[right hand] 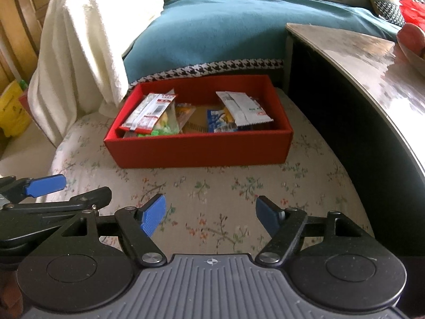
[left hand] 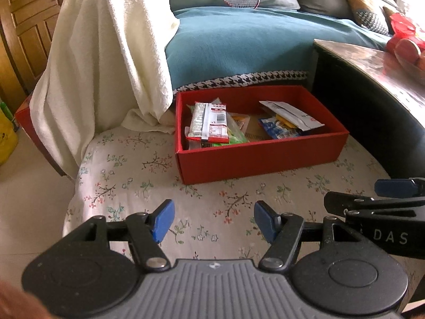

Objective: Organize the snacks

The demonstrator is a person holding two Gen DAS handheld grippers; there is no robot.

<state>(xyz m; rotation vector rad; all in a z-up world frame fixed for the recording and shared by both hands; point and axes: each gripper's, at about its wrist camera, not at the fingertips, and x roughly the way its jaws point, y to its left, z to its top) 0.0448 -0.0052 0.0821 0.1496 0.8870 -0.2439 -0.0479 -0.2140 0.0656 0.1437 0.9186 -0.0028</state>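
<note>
Floral-print cushion [left hand: 148, 186] carries the red box [left hand: 255, 156], snack packets [left hand: 209, 122] piled inside: red-white ones at its 9 o'clock end, a white-grey packet [right hand: 243, 109] and a blue one at 3. Teal sofa blanket [left hand: 239, 45] at 12, white towel [left hand: 106, 53] at 10, dark tabletop [right hand: 372, 61] at 3. Left hand-held gripper [left hand: 213, 222] and right hand-held gripper [right hand: 211, 216] both open, empty, at 6 of the box, well apart from it.
</note>
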